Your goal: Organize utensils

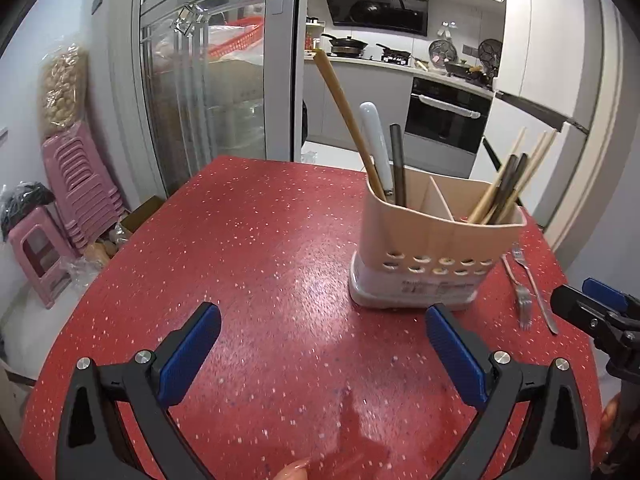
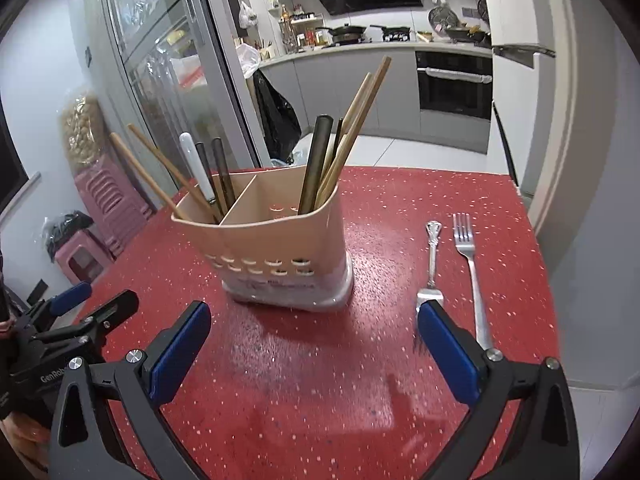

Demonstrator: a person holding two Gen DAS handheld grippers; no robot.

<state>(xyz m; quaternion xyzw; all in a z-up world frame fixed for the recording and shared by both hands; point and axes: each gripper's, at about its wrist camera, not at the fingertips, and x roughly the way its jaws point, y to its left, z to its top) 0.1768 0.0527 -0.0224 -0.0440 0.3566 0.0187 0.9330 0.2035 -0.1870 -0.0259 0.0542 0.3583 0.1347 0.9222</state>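
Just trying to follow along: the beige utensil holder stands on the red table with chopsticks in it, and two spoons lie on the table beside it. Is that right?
Not quite: they are forks, not spoons. The right wrist view shows two metal forks lying on the red table beside the beige utensil holder, one with its tines pointing away, the other towards the camera. The rest holds: the holder stands there with chopsticks in it.

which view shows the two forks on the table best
The right wrist view. There the plain fork and the ornate-handled fork lie side by side, close and sharp, right of the utensil holder; only the ornate one's tines hide behind the right tool's fingertip. The left wrist view shows both forks small, near the edge.
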